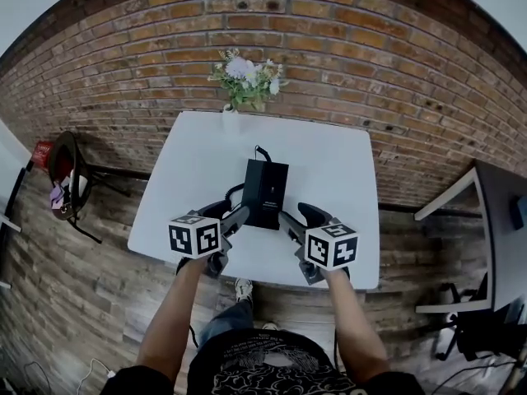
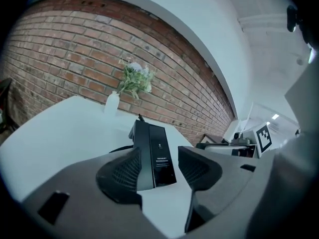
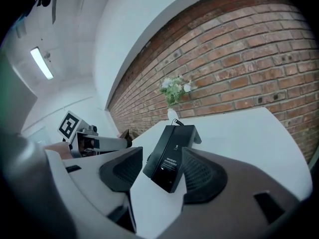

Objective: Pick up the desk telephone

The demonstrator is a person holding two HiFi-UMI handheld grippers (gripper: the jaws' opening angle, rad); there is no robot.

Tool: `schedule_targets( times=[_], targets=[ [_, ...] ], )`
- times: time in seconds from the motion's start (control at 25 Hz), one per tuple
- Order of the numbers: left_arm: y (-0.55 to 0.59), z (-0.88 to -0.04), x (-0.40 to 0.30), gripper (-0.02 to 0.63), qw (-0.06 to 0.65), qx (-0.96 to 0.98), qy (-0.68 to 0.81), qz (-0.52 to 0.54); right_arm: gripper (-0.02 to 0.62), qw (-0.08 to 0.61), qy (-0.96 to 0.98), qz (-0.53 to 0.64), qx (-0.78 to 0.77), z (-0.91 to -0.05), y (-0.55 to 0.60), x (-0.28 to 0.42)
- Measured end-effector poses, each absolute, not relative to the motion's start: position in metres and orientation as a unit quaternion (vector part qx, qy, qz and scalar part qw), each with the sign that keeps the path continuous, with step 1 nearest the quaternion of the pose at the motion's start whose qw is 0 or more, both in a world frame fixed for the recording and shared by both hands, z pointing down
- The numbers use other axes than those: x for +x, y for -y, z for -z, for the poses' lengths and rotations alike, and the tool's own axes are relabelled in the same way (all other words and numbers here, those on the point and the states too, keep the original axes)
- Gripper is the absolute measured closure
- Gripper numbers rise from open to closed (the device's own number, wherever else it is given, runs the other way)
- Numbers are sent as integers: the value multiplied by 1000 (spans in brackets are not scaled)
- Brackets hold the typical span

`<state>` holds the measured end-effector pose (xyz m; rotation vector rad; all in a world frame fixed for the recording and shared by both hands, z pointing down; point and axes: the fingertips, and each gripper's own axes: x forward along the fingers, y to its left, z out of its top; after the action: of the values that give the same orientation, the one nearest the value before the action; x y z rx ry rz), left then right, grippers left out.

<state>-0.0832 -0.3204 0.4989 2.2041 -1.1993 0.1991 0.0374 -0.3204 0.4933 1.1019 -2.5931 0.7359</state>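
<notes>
The phone [image 1: 265, 192] lies mid-frame on the table [image 1: 338, 171]. The left gripper [image 2: 160, 169] and right gripper [image 3: 162, 173] flank its near end, both gaping and clamping nothing. An uneven squeeze could skew or tip it (the cord [image 1: 262, 150] at its far end may also tug).

We are finding no text that we can read. The desk telephone [image 2: 158, 156] is showing a small logo and two lines of fine white print, too small to make out. The left marker cube [image 1: 195, 235] and the right marker cube [image 1: 331, 246] are showing only black-and-white square patterns.
</notes>
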Motion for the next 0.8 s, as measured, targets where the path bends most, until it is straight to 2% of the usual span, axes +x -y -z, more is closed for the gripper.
schedule_targets(
  times=[0.44,0.8],
  targets=[
    [397,-550,-76,343,389,845,350,-113,320,144,854,-344,362,-557,382,14],
    [414,-576,-61,334,425,849,282,-141,304,153,841,-397,335,-584,398,0]
  ],
)
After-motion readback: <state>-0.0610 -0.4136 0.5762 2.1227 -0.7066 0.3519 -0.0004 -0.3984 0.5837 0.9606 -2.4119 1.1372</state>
